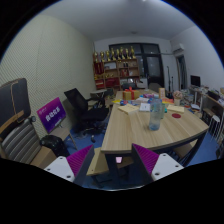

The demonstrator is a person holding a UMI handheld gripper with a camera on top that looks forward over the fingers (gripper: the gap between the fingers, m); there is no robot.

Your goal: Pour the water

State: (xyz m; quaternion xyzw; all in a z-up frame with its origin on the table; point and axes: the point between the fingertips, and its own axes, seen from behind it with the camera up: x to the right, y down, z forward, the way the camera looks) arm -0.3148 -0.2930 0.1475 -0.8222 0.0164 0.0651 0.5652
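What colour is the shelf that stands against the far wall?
Red, as the gripper view shows: the shelf stands beyond the wooden table.

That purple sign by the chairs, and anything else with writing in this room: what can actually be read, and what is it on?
Purple sign beside the office chairs: white lettering, too blurred to read.
Water bottle on the wooden table: label too small to read.
Shelf at the back wall: packaging, nothing legible.
Hand-held gripper: open, no markings.
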